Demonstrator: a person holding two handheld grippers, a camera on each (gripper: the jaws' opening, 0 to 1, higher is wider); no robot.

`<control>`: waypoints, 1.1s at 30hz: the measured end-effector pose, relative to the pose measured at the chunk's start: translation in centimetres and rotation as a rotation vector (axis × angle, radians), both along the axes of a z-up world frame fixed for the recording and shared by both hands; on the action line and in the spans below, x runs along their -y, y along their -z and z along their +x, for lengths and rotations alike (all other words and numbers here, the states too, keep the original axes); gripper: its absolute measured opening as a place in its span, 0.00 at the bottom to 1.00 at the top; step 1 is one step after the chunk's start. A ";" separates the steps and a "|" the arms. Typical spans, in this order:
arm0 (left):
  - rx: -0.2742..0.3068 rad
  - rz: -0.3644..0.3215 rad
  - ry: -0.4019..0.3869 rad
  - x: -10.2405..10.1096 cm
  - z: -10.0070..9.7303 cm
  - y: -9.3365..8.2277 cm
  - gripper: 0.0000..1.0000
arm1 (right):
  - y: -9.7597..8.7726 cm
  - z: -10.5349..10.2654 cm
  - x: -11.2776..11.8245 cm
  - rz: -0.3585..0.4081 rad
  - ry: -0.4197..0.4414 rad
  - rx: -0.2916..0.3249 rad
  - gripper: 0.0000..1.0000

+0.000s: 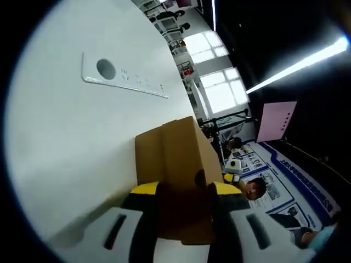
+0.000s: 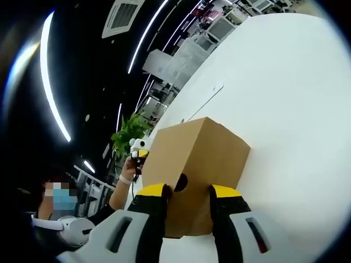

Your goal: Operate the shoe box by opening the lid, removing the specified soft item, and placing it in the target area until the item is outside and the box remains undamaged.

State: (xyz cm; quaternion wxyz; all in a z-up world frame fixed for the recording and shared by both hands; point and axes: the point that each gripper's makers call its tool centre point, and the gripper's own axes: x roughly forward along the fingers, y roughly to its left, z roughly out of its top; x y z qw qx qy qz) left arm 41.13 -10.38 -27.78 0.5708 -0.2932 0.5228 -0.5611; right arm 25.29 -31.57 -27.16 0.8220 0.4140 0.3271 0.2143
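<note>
A plain brown cardboard shoe box [image 1: 181,148] with its lid closed rests on the white table [image 1: 71,137]. In the left gripper view, my left gripper [image 1: 185,189] is shut on one end of it, and cardboard runs down between the yellow-tipped jaws beside a round finger hole. In the right gripper view, the box [image 2: 197,153] shows its other end, and my right gripper [image 2: 189,190] is shut on that end at its finger hole. The left gripper [image 2: 140,147], held by a hand [image 2: 128,172], peeks out behind the box's far end. The soft item is hidden.
A white cable plate [image 1: 123,76] with a round hole is set into the table beyond the box, also visible as the plate [image 2: 205,101]. A person [image 2: 55,211] stands at the left. A green plant [image 2: 129,134], desks and windows lie beyond the table's edge.
</note>
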 end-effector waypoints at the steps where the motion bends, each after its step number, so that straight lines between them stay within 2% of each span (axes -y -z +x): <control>1: 0.002 0.001 0.000 0.0 0.0 0.0 0.36 | 0.0 0.0 -0.1 0.000 0.003 -0.002 0.31; 3: -0.002 -0.003 -0.001 -0.1 0.1 0.0 0.35 | 0.0 -0.1 -0.1 -0.004 0.010 -0.002 0.31; 9: -0.076 -0.057 -0.018 -0.3 0.8 0.2 0.35 | 0.0 0.0 0.2 -0.004 0.022 -0.009 0.31; 11: -0.083 -0.064 -0.018 -0.3 0.8 0.2 0.35 | 0.0 0.1 0.3 -0.002 0.024 -0.010 0.31; 20: -0.064 -0.070 -0.009 -0.3 1.1 -0.1 0.34 | -0.1 0.0 -0.2 -0.007 0.032 -0.011 0.31; 33: -0.060 -0.052 -0.010 -0.4 1.0 -0.2 0.31 | 0.0 0.2 0.2 -0.006 0.025 -0.015 0.31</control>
